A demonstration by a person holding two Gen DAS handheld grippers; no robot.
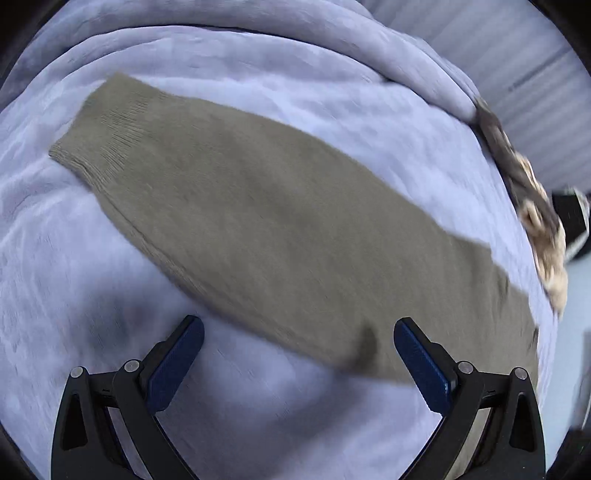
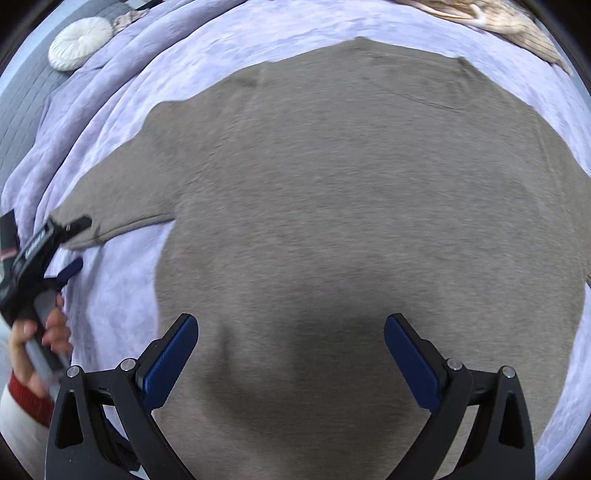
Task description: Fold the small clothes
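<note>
A taupe knit sweater lies flat on a lavender blanket. Its body fills the right wrist view, and one sleeve stretches out to the left. In the left wrist view that sleeve runs diagonally, its ribbed cuff at the upper left. My left gripper hovers open over the sleeve's lower edge with nothing between its blue pads. It also shows at the left edge of the right wrist view as the left gripper, held by a hand. My right gripper is open above the sweater's body.
A round white cushion rests on a grey quilted cover at the far left. A beige striped garment lies at the top right of the blanket. A brown and cream patterned cloth sits at the blanket's right edge.
</note>
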